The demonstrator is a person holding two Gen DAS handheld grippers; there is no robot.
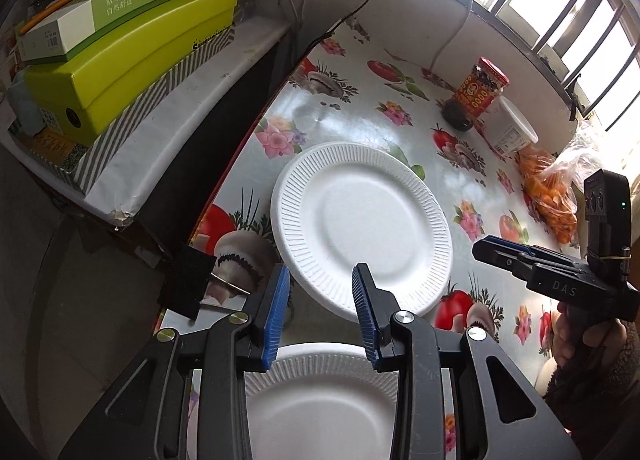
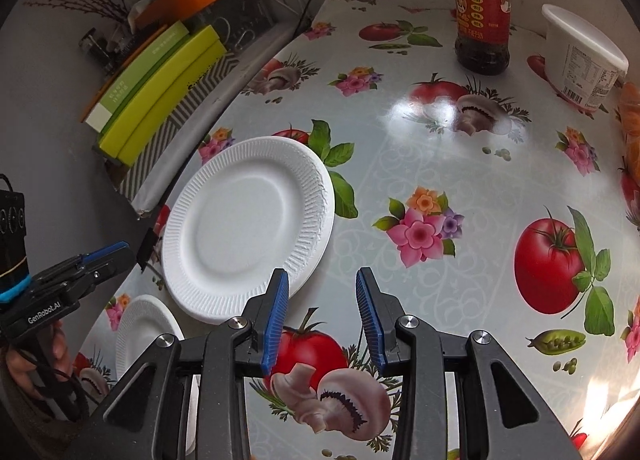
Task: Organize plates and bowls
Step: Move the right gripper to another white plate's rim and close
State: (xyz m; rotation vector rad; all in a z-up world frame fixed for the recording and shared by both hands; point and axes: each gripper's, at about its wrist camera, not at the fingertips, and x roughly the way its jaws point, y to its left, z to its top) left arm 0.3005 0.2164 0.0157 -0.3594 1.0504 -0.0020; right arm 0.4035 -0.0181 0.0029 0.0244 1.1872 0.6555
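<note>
Two steep wrist views, shared plate (image 1: 362, 226)

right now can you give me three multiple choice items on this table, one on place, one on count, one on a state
1. Where is the jar?
A. beside the tub at the far edge
B. on a plate
C. between the right fingers

2. How many white plates show?
A. one
B. two
C. four

3. What do the right fingers hold?
A. a plate
B. the jar
C. nothing

Answers: 1 A, the jar stands next to the tub, far from the plates. 2 B, a big plate and a near plate lie on the table. 3 C, only tablecloth shows between the right gripper's fingers.
</note>
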